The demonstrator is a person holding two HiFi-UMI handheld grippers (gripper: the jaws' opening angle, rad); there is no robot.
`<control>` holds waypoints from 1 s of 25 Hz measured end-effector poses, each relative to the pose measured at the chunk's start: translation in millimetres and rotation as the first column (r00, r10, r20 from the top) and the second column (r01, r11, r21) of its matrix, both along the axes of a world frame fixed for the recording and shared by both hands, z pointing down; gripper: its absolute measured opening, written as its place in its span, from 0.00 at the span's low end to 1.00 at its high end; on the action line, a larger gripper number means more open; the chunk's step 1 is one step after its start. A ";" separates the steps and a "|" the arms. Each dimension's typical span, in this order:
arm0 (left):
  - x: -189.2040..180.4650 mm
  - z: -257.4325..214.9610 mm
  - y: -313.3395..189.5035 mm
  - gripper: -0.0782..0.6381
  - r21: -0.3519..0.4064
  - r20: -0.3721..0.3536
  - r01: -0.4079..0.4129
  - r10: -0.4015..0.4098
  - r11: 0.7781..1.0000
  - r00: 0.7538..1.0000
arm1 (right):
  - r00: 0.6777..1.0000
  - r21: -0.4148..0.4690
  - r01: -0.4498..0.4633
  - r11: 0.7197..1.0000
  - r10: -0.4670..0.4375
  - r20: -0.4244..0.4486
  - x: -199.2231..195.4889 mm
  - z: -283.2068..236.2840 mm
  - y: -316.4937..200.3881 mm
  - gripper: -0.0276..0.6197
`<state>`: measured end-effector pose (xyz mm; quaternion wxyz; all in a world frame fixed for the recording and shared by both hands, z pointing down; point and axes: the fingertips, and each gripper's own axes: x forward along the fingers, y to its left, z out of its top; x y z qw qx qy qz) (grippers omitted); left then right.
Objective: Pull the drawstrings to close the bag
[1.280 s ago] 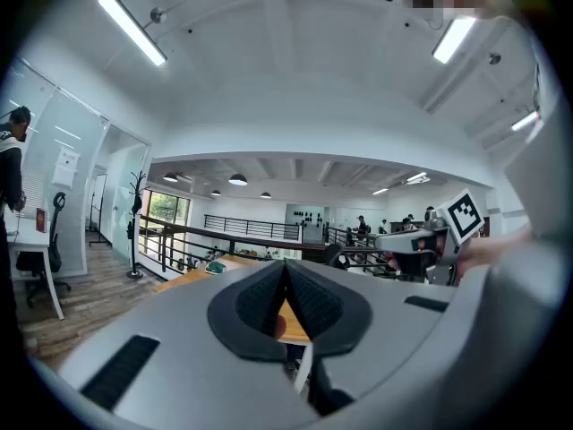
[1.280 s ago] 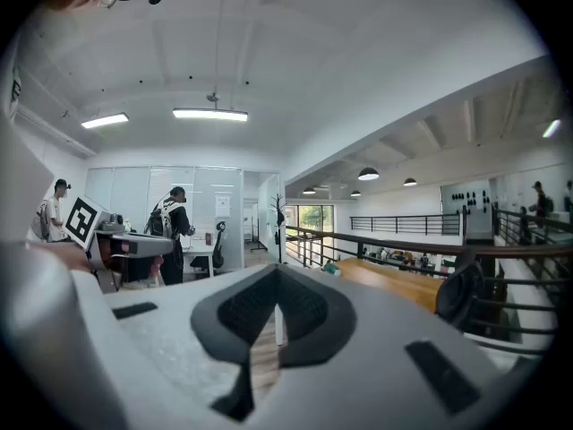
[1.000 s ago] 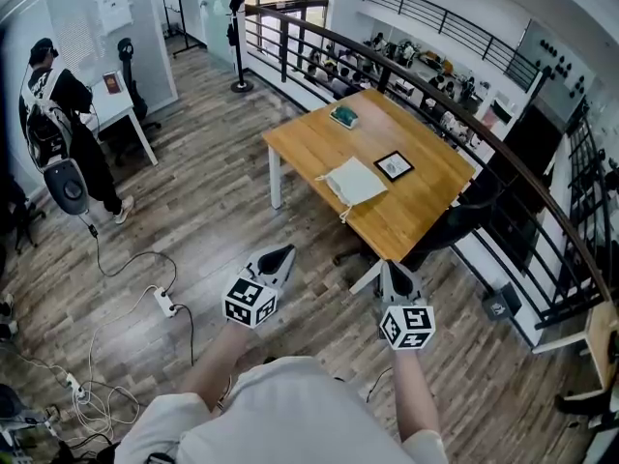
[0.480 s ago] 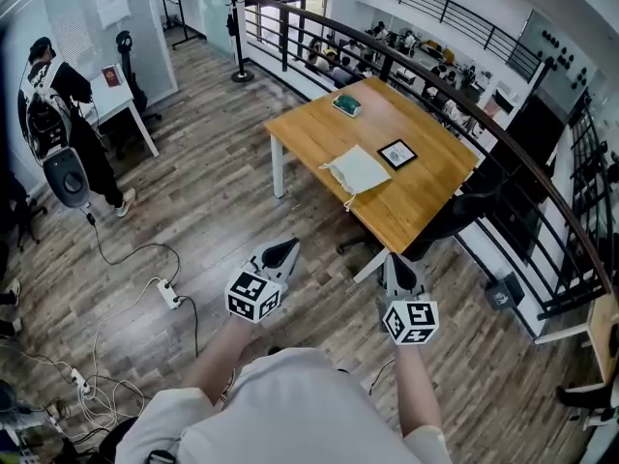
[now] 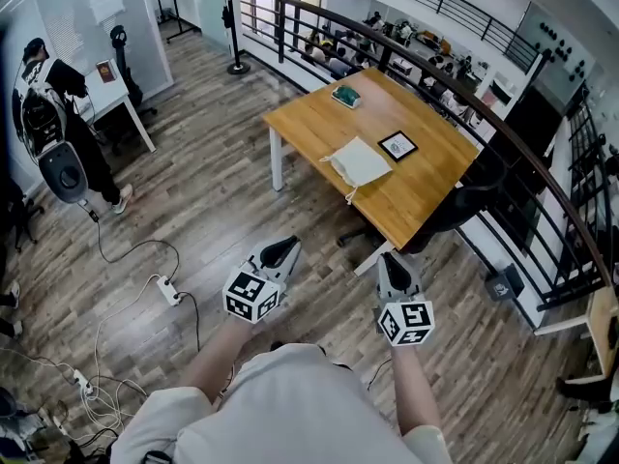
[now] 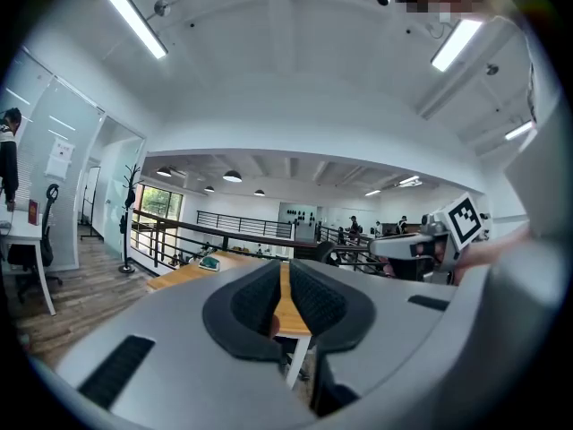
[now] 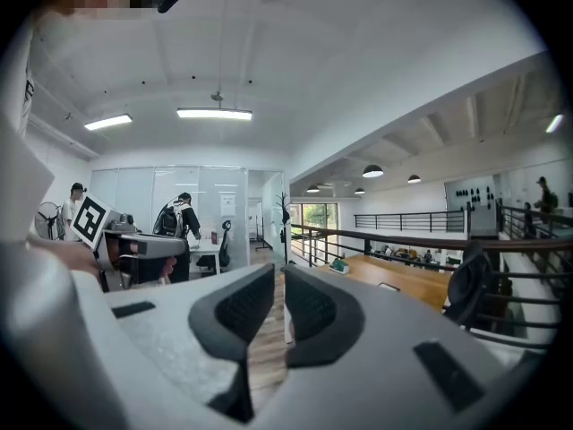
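Two grippers low in the head view, one marker cube on each. Your left gripper point(image 5: 280, 252): jaws have just been opening, now a thin slit, nothing between them. Your right gripper point(image 5: 395, 265): jaws a narrow slit apart, empty. Both are over the floor point(image 5: 222, 191), well short of the table point(image 5: 309, 129). One power strip point(image 5: 168, 292) with cables on the floor to your left. The table carries three things: one pale bag point(image 5: 360, 162) by the near edge, drawstrings point(image 5: 349, 194) trailing toward you; one black-framed square point(image 5: 397, 146) just beside it; one green object point(image 5: 344, 96) at the far end. One black chair point(image 5: 466, 201) at the table's right. One person point(image 5: 44, 95) far left.
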<state>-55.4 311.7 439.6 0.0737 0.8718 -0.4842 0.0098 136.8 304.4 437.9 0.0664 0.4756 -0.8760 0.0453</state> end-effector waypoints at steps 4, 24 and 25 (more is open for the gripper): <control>-8.7 4.1 -3.1 0.18 -0.008 -0.008 -0.012 0.012 1.000 1.000 | 1.000 0.000 -0.010 1.000 0.010 -0.007 -12.9 4.1 -0.4 0.08; -49.5 27.1 -19.1 0.24 -0.034 -0.035 -0.041 0.040 0.999 0.999 | 0.997 -0.053 -0.068 0.996 0.066 -0.040 -42.9 31.7 -7.7 0.10; -49.5 28.8 -22.4 0.24 -0.037 -0.035 -0.040 0.039 0.999 0.999 | 0.997 -0.056 -0.067 0.996 0.065 -0.040 -42.9 33.7 -11.5 0.10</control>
